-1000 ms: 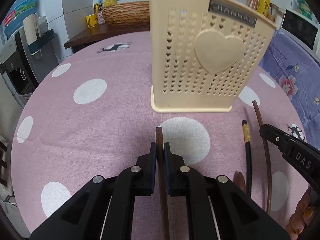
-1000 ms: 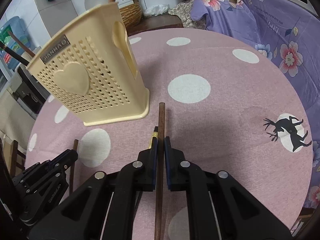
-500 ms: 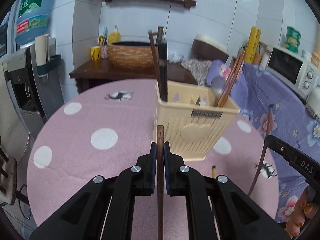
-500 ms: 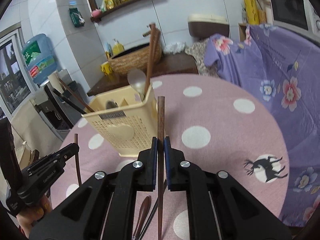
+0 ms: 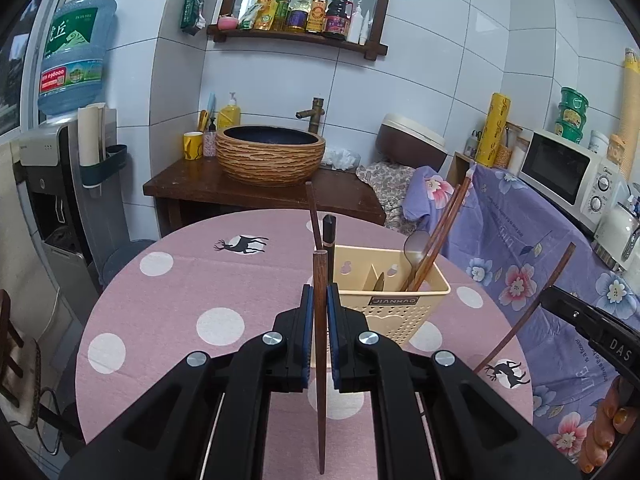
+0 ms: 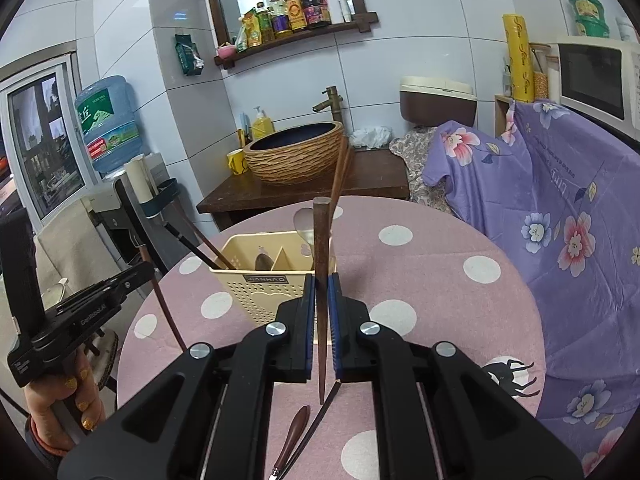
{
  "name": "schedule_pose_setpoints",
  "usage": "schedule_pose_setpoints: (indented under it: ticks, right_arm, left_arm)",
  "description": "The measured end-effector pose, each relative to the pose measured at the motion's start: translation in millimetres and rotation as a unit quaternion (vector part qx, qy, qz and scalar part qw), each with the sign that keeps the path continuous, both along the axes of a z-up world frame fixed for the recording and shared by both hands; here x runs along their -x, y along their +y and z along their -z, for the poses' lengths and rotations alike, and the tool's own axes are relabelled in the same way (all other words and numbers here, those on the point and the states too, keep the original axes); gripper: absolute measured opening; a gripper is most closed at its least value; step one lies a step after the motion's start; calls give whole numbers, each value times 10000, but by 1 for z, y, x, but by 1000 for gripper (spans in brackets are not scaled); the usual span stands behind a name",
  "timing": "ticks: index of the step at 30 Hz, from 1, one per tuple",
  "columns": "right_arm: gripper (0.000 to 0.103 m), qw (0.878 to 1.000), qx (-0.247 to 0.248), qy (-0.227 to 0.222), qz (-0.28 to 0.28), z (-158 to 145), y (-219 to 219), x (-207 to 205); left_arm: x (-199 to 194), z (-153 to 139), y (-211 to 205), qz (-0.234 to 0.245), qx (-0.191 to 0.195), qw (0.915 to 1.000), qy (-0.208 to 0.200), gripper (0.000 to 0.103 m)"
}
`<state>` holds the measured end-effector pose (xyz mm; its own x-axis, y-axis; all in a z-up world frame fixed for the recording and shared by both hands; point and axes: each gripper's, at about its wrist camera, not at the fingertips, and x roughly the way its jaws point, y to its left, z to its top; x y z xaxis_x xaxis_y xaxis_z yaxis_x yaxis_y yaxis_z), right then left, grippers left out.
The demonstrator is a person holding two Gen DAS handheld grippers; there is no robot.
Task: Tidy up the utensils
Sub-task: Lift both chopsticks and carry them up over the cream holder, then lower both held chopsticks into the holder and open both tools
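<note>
Lifted clear of the counter (image 5: 168,312) within the last second: one brown chopstick (image 5: 320,344) clamped upright in the left gripper (image 5: 320,312) jaws, another chopstick (image 6: 321,304) clamped in the right gripper (image 6: 320,308) jaws. Raised from beside the cream utensil basket (image 5: 394,300) near the counter's far edge to above its rim. Probably ready for dropping in. Left lying at the near edge: a spoon (image 6: 290,438) and a dark chopstick (image 6: 316,424).

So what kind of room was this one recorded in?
Most likely a home kitchen or dining corner: a microwave, a shelf of sauce bottles, and a basin with a tap behind the round table.
</note>
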<state>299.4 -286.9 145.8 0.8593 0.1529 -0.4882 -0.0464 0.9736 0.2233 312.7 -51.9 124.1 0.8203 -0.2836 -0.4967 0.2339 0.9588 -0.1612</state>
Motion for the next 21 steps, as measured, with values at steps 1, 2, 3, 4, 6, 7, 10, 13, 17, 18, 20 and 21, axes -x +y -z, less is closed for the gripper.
schedule_pose_setpoints:
  ticks: [1, 2, 3, 4, 6, 7, 10, 13, 17, 18, 20, 21]
  right_arm:
    - [7, 10000, -1, -4, -27, -1, 1, 0]
    - [7, 10000, 3, -13, -53, -4, 1, 1]
    - [7, 10000, 18, -28, -62, -6, 2, 1]
    - [7, 10000, 46, -51, -64, -9, 3, 2]
    - [7, 9999, 50, -69, -99, -13, 4, 1]
    - [7, 9999, 33, -73, -134, -16, 4, 1]
    - [7, 9997, 35, -126, -223, -27, 6, 0]
    - [7, 9992, 111, -271, -265, -45, 10, 1]
    - [7, 9976, 267, -576, -271, -77, 16, 0]
    - [7, 9970, 281, -674, -249, -86, 17, -1]
    - [7, 9957, 278, -860, -195, -103, 16, -4]
    - [7, 9950, 276, -943, -159, -111, 17, -5]
  left_arm:
    - [1, -1, 0, 9, 2, 10000, -16, 8]
    - [1, -3, 1, 28, 22, 10000, -25, 8]
    - [2, -4, 1, 47, 46, 10000, -27, 8]
    - [2, -6, 1, 82, 84, 9999, -19, 8]
    - [3, -10, 1, 134, 120, 9998, -27, 8]
    - [4, -14, 0, 152, 112, 9998, -71, 8]
    - [8, -30, -5, 228, 114, 9994, -227, 8]
    - [8, -54, -11, 317, 162, 9985, -405, 8]
    - [1, -94, -18, 239, 228, 9964, -783, 8]
    - [-1, -103, -20, 189, 229, 9956, -894, 8]
    - [-9, -125, -25, 28, 278, 9928, -1164, 8]
    - [-11, -132, -27, -46, 286, 9912, -1288, 8]
